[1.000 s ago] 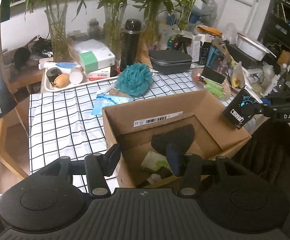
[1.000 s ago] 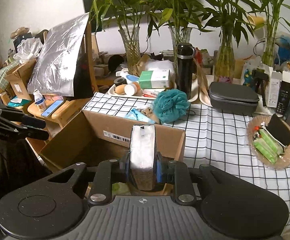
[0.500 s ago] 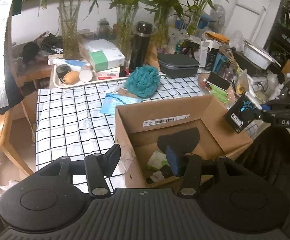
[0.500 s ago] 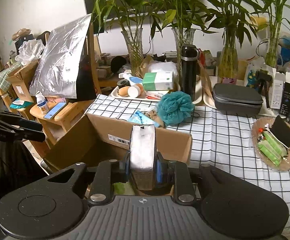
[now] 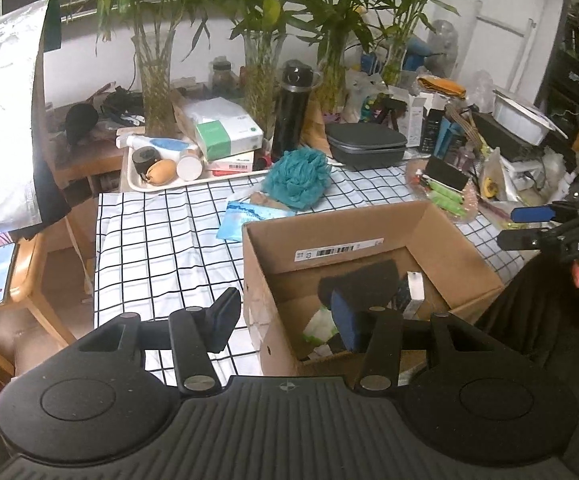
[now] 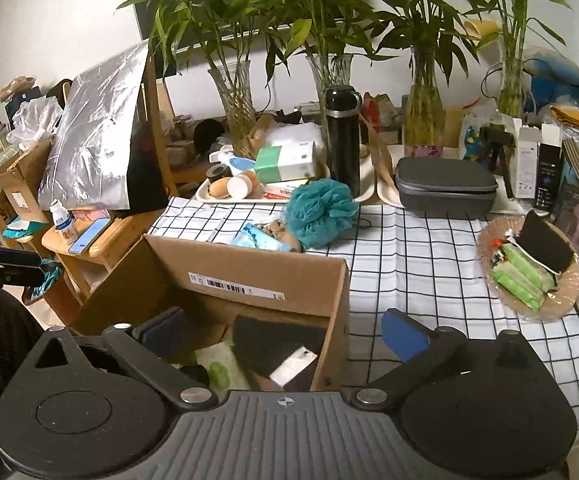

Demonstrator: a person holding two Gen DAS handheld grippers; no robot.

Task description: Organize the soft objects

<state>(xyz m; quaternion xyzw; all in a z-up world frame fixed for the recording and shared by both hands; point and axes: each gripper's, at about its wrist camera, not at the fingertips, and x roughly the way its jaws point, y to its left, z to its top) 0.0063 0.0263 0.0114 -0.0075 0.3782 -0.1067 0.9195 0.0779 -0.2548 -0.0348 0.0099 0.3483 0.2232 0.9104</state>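
Each of the 2 cameras sits on a gripper and looks forward and down, close over the open brown cardboard box [image 5: 369,240] [image 6: 225,264]. The left view looks from the box's left side, the right view from its right. Both show the fluffy teal bath puff [image 5: 297,178] [image 6: 321,212] on the checked table [image 5: 161,240] [image 6: 417,256].

A teal sponge [image 6: 321,212] lies on the white, black-checked cloth [image 6: 429,264]. The box [image 6: 249,268] is brown; the flask [image 6: 343,140] black; the case [image 6: 445,186] grey.
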